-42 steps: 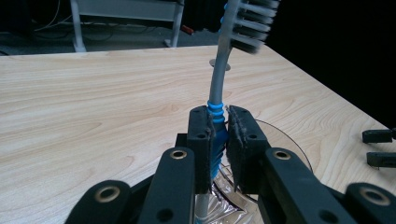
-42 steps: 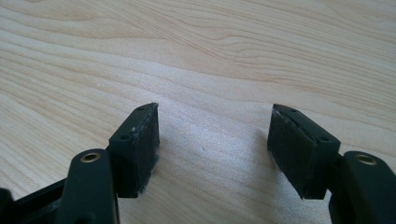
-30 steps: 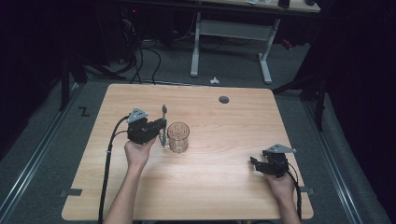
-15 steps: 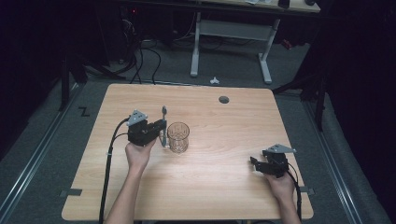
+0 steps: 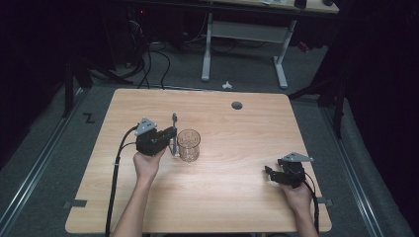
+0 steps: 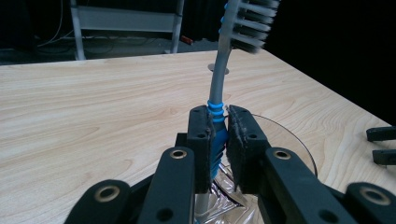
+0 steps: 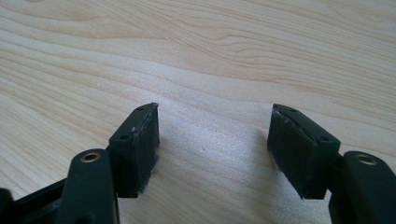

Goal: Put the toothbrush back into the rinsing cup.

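Left gripper view: my left gripper clamps the toothbrush upright, just beside the glass. Likely step: placing it inside; next, shift over the rim and lower. My right gripper rests wide open, holding nothing.

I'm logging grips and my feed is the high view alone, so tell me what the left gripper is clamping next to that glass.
Observer: A toothbrush. The left gripper has its jaws shut on the grey handle at the blue ribbed section, bristle head up.
Operator: Give me its position against the glass.
Observer: In the left gripper view, the rim of the glass curves just behind the jaws, and the handle's lower end drops toward the cut-glass wall below; whether it is inside, I cannot tell.
Operator: Now report the right one.
Observer: The right gripper is open, with only bare wooden table between its pads.
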